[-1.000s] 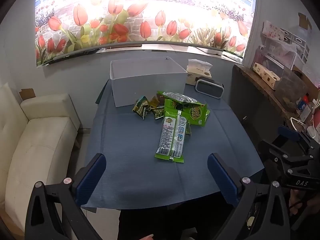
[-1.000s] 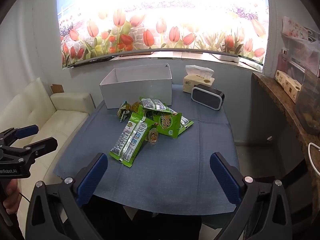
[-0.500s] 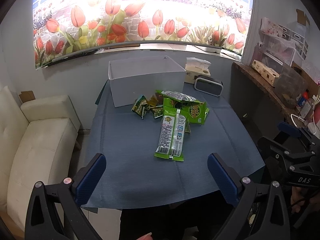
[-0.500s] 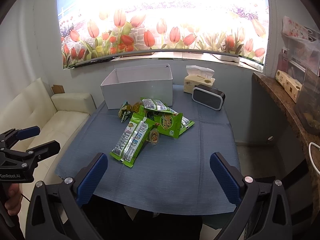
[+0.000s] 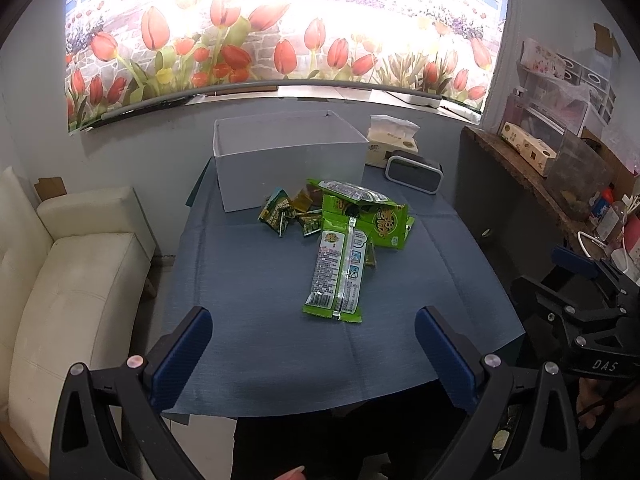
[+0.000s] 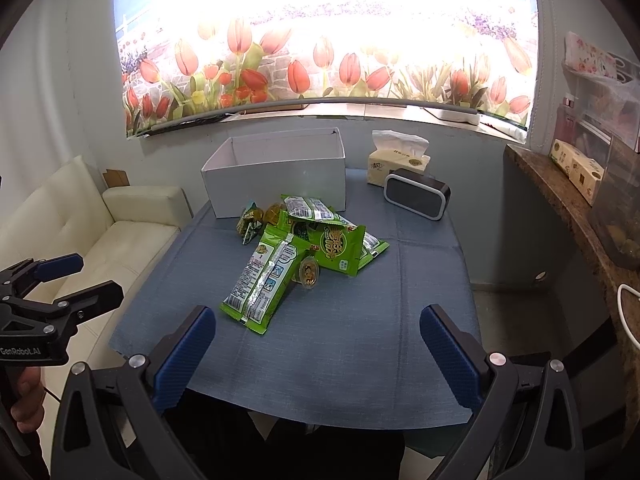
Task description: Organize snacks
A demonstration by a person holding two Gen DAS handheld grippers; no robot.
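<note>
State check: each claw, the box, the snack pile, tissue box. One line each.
left claw: open, empty, above the near table edge
right claw: open, empty, above the near table edge
white box: upright, open top, no snacks visible inside
long green packet: flat, back side up, nearest in pile
snack pile: heaped in front of box, untouched
tissue box: upright, tissue sticking out

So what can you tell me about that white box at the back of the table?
The white box is a plain rectangular carton, cardboard by the look of it, with no lid and smooth, unmarked walls. It stands upright on the blue tablecloth near the far edge of the table, below the tulip picture. What shows of its inside looks empty; the floor is hidden. The pile of green snack packets lies just in front; whether the nearest ones touch its front wall is unclear.
</note>
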